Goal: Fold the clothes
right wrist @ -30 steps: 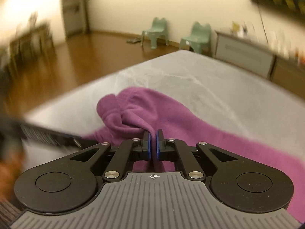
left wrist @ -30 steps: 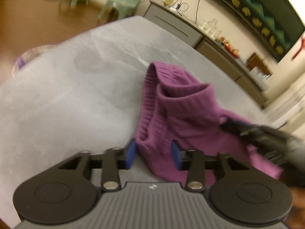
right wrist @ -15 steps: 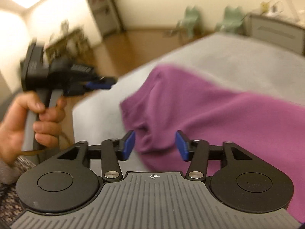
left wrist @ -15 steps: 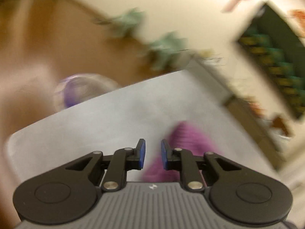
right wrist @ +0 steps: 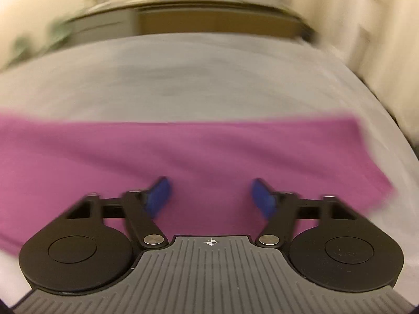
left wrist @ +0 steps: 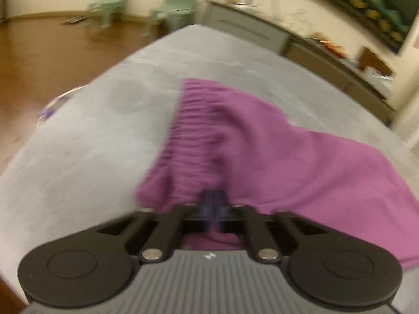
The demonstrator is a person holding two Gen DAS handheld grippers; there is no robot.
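Note:
A purple knit garment (left wrist: 262, 144) lies on the grey table (left wrist: 91, 136), its ribbed band running away on the left side. My left gripper (left wrist: 213, 201) is shut on the near edge of the garment beside that band. In the right wrist view the garment (right wrist: 183, 151) stretches across the table (right wrist: 196, 78) as a flat band. My right gripper (right wrist: 210, 195) is open just above the cloth, holding nothing. Both views are blurred.
Two green chairs (left wrist: 172, 5) stand on the wooden floor beyond the table's far end. A long low cabinet (left wrist: 301, 39) with clutter on top runs along the wall to the right. The table's left edge drops to the floor (left wrist: 39, 60).
My left gripper came back down and shut on the garment's near edge. My right gripper let go, opened wide and swung right along the cloth. The garment now lies spread flatter.

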